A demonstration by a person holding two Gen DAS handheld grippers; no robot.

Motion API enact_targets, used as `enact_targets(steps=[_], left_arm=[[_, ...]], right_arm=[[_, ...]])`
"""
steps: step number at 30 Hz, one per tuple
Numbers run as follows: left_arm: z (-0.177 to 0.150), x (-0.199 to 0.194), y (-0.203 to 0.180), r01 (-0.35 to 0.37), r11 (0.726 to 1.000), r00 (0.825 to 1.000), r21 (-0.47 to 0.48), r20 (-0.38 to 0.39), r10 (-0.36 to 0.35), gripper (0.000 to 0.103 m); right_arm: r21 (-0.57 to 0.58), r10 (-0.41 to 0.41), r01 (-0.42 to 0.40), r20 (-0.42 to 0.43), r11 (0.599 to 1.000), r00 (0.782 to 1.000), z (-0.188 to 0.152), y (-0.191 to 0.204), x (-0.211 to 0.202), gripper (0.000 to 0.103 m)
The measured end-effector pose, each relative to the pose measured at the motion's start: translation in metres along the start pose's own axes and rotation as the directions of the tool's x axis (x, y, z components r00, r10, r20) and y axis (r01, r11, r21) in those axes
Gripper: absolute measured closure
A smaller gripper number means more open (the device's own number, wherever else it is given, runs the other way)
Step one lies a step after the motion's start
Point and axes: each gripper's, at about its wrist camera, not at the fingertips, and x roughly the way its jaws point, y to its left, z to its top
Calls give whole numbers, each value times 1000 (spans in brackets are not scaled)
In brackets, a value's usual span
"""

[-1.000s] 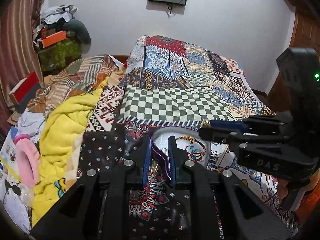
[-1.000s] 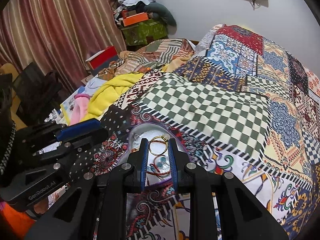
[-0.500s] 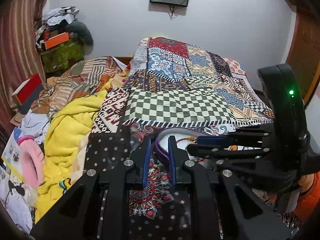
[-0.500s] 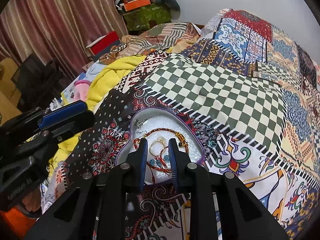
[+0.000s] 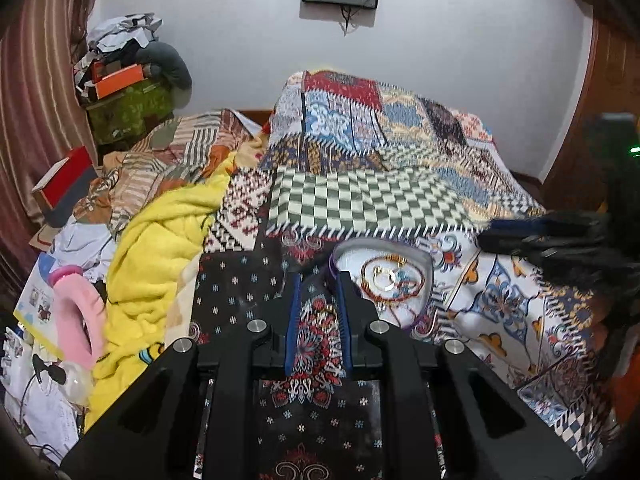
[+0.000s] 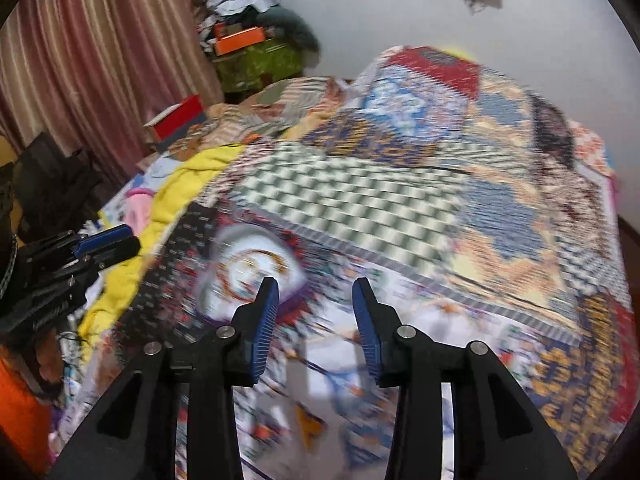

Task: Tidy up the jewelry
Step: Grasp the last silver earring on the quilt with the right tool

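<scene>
A patchwork-covered bed (image 5: 384, 184) meets a white wall (image 5: 460, 60) beside striped curtains (image 6: 88, 64).

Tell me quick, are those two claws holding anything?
Left gripper: slightly open, holding nothing.
Right gripper: wide open, empty.

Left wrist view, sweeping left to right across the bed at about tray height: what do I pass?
Pink ring cushion → yellow blanket → left gripper, between its fingertips → jewelry tray with the gold hoop in it → right gripper, out past the tray's right side.
</scene>
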Motion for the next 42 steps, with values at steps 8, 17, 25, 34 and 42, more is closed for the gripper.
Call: enact_targets(steps=[8, 17, 25, 34, 42], left_arm=[[-26, 32, 10, 15, 998, 991, -67, -132, -24, 71], [-44, 57, 8, 38, 996, 978, -86, -200, -55, 70], [-38, 74, 13, 81, 988, 975, -133, -195, -106, 70], [-32, 88, 11, 79, 988, 979, -132, -177, -103, 70], [-28, 95, 13, 64, 987, 982, -146, -165, -88, 77]], right_arm=[[69, -117, 122, -68, 990, 991, -36, -52, -23, 65], [120, -54, 78, -193, 990, 980, -71, -62, 4, 65], [97, -28, 54, -251, 994, 968, -75, -58, 24, 65], [37, -72, 81, -206, 996, 976, -76, -52, 27, 65], [-3, -96, 97, -186, 995, 978, -76, -44, 28, 75]])
